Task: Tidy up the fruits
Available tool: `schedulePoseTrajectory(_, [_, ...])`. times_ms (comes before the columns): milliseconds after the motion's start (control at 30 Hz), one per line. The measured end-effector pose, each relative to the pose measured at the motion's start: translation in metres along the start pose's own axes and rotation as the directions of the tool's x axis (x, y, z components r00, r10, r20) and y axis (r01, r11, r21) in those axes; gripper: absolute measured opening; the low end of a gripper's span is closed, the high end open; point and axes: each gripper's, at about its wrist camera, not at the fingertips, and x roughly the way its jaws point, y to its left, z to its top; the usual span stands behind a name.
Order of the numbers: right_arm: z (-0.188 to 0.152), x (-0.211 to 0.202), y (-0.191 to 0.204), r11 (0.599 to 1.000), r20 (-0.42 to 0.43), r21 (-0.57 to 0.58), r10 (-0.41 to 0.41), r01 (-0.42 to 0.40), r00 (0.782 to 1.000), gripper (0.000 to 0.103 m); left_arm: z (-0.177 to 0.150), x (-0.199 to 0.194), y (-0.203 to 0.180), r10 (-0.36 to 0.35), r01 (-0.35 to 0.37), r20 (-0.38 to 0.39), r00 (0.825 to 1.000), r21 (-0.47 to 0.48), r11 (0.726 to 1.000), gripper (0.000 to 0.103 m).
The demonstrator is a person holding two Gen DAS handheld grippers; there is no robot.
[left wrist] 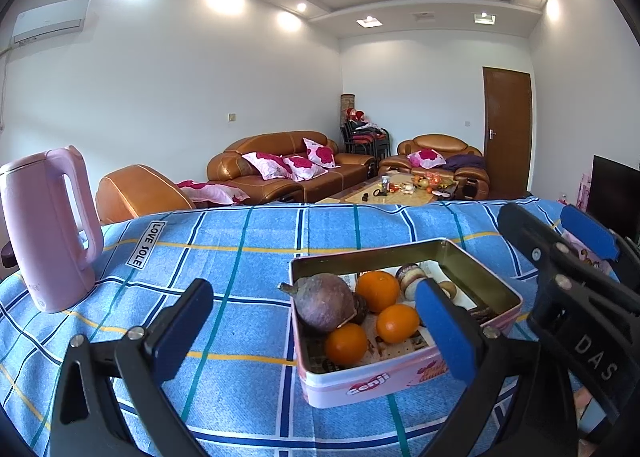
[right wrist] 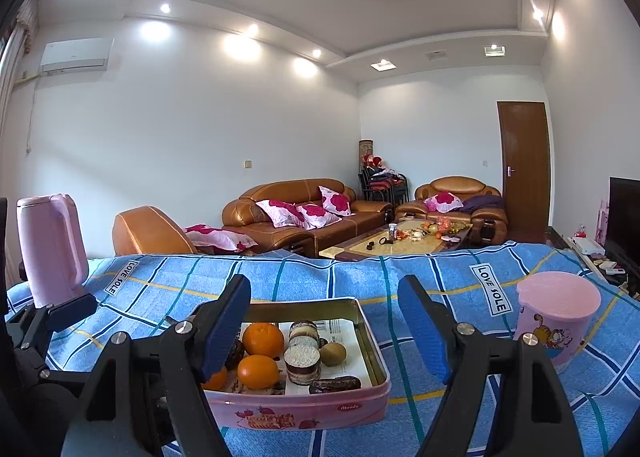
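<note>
Fruit is seen packed in a pink tin (right wrist: 352, 403) on a blue check cloth (left wrist: 248, 241), near the table's front edge, w/ both grippers hovering just short of it. Three oranges, e.g. one at (left wrist: 378, 291), are bunched at the tin's left end beside a big purple root veg (left wrist: 324, 301); a kiwi (right wrist: 333, 353) is tucked behind two round layered cakes (right wrist: 302, 363), and a dark oblong piece (right wrist: 336, 384) is laid along the front wall.

Left gripper (left wrist: 316, 321) is held wide open, nothing between its pads; right gripper (right wrist: 324, 325) likewise spread wide and empty, its left pad overlapping the oranges in view.

Risks, as judged: oranges are round and touching each other, so a pad pushed in between may roll a neighbour or squeeze it against the veg. The tin looks light and could be dragged on the loose cloth or tipped by a finger catching its rim. A pink kettle (left wrist: 48, 229) at left and a pink cup (right wrist: 556, 321) at right could be clipped by a wide swing.

Tin's long axis is run left to right in the right view, angled away to the right in the left view. The veg's stem tip is pointed left; the dark piece is laid lengthwise, parallel to the front wall.
</note>
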Motion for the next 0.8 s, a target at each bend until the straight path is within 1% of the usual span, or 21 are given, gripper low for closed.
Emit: schedulePoseTrajectory(800, [-0.0009, 0.0, -0.0006, 1.0, -0.007, 0.003, -0.002, 0.002, 1.0, 0.078, 0.0014, 0.0009, 0.001, 0.005, -0.005, -0.001, 1.0, 0.0, 1.0, 0.103])
